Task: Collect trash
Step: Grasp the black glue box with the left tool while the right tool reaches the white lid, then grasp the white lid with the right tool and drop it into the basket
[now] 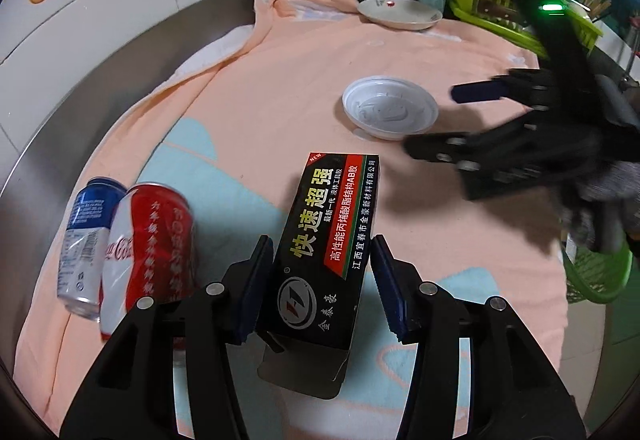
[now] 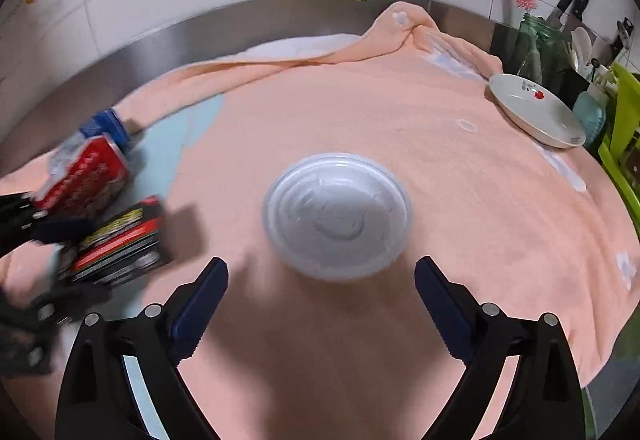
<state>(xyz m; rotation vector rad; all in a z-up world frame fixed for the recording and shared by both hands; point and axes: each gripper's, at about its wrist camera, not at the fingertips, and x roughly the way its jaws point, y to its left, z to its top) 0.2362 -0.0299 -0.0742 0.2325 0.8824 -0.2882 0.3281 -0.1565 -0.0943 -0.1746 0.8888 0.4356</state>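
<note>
A: Trash is spread over the peach towel (image 2: 360,111): a black box (image 1: 320,256), two cans (image 1: 128,248) lying side by side, and a white lid (image 2: 338,215) near the middle.

B: Who has what?

A: The left gripper (image 1: 320,284) is pinching the box by its long sides, low down near the open flap. The right gripper (image 2: 320,304) has its jaws spread wide, with nothing between them, and the lid lies just ahead of its tips.

B: Risks?

A: I'd say the box first. It looks like thin card with an open end, so a hard squeeze could buckle it, and it might slip or swing out of the pads.

B: And the lid?

A: It looks shallow and lies flat on soft cloth. I'd guess the tips could snag the towel instead, or skate the lid away towards the plate (image 2: 536,111) at the towel's far edge.

B: Cans?

A: Untouched, close to the left gripper. A careless swing could roll them.
</note>
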